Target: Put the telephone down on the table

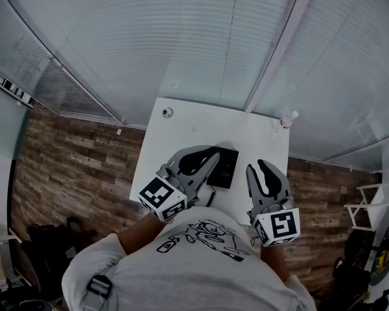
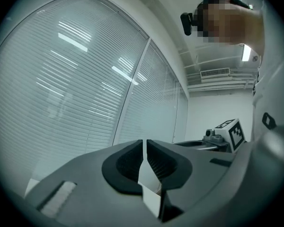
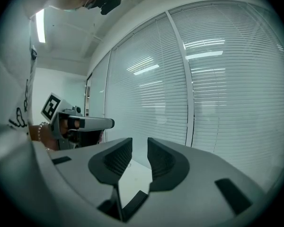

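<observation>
The black telephone lies flat on the white table, near its front edge. My left gripper hangs over the telephone's left side and hides part of it; its jaws are shut with nothing between them. My right gripper is to the right of the telephone, apart from it. Its jaws stand close together, holding nothing. Both gripper views look level toward the window blinds, so neither shows the telephone.
A small round object sits at the table's far left corner and a small bottle at its far right corner. Window blinds run behind the table. A white rack stands on the wooden floor at the right.
</observation>
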`<state>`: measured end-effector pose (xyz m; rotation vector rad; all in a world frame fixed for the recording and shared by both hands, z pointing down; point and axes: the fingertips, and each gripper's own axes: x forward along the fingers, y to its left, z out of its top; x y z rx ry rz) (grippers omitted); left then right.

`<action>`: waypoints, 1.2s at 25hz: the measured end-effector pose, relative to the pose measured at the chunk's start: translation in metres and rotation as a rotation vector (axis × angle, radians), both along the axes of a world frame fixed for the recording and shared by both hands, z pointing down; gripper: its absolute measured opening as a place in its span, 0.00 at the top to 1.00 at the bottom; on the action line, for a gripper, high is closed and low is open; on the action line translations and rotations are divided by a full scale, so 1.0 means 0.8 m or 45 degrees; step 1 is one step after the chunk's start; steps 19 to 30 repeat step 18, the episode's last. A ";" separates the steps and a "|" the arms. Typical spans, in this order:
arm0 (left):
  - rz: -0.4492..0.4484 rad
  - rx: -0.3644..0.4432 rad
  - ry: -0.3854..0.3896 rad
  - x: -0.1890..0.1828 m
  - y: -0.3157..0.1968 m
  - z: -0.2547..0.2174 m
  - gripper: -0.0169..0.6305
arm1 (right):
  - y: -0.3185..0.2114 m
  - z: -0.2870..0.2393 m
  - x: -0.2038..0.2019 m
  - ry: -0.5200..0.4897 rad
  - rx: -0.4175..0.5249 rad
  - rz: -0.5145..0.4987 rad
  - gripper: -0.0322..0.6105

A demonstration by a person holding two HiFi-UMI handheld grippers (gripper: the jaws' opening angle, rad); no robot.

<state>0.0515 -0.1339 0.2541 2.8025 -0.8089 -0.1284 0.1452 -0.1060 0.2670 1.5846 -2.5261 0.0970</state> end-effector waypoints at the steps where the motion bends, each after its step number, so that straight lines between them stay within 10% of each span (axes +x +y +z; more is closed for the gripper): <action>1: 0.000 0.003 -0.001 -0.001 -0.001 -0.001 0.93 | 0.000 0.000 0.000 -0.001 -0.001 0.001 0.80; 30: -0.012 -0.017 0.018 -0.003 -0.006 -0.008 0.93 | -0.008 -0.011 0.005 0.002 0.003 0.005 0.80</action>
